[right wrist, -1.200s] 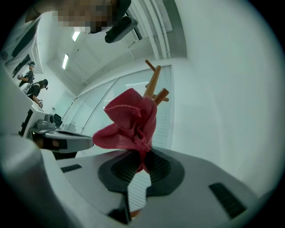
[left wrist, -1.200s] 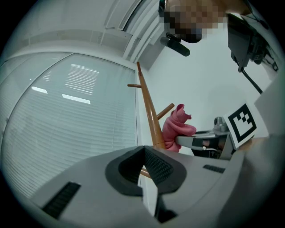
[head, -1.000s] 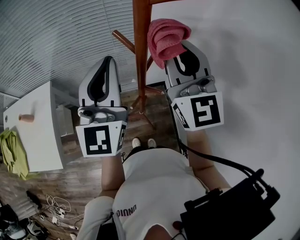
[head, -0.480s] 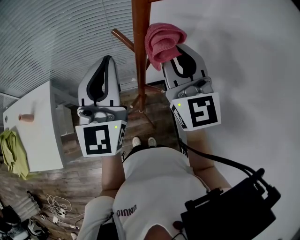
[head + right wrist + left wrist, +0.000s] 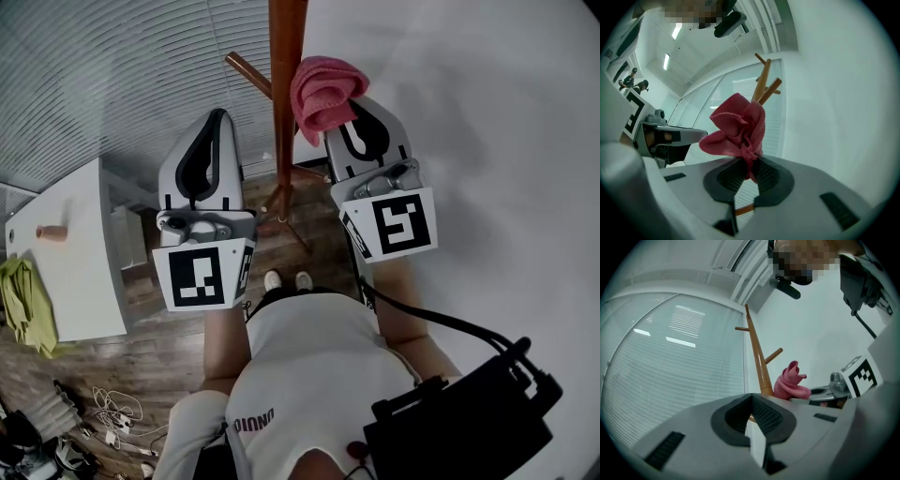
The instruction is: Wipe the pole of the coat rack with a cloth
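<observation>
Now our right gripper point(image 5: 354, 117) has its jaws clamped on the pink cloth point(image 5: 323, 86), which bunches out past the jaw tips, just beside the wooden pole point(image 5: 284, 103) of the coat rack; whether cloth and pole touch we cannot tell. Our left gripper point(image 5: 216, 127) has its jaws closed together on nothing, with the pole beyond and slightly right of their tips.
</observation>
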Action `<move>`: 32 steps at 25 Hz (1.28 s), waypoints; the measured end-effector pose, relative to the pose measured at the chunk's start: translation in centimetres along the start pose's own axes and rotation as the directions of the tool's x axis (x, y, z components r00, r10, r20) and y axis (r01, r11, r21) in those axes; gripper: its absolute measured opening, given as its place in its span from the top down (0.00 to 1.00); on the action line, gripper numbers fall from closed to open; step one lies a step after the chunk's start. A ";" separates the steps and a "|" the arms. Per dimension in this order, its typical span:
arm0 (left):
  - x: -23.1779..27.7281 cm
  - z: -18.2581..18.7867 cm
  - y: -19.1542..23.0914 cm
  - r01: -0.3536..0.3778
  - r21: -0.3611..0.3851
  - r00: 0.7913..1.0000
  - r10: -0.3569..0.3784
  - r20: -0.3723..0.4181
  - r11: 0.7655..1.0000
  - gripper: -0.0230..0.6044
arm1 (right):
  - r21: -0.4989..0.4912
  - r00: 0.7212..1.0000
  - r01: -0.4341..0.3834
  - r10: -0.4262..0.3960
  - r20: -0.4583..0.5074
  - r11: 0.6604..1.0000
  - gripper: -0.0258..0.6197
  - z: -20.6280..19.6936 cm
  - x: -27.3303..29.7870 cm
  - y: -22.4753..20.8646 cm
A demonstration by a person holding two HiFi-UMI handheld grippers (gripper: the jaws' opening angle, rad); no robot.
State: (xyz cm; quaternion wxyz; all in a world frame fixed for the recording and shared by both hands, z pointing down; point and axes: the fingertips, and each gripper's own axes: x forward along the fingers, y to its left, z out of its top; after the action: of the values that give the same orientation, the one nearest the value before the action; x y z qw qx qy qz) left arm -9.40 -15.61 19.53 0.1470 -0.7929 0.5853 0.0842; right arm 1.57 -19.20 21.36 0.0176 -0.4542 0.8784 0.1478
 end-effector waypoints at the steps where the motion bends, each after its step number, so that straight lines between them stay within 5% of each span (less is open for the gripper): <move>1: 0.0 0.0 0.1 0.000 -0.001 1.000 0.000 -0.001 1.000 0.94 | 0.001 1.000 0.001 -0.001 -0.003 1.000 0.89 -0.1 0.0 0.0; 32: -0.9 -0.7 0.5 -0.009 -0.020 1.000 0.009 -0.026 1.000 0.94 | 0.017 0.995 -0.019 0.021 -0.103 1.000 0.89 -3.5 -0.6 1.6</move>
State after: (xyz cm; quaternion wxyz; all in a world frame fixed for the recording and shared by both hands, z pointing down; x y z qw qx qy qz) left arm -10.14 -15.16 20.37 0.1311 -0.7927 0.5898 0.0806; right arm 1.03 -18.81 25.23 -0.0254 -0.4523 0.8838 0.1173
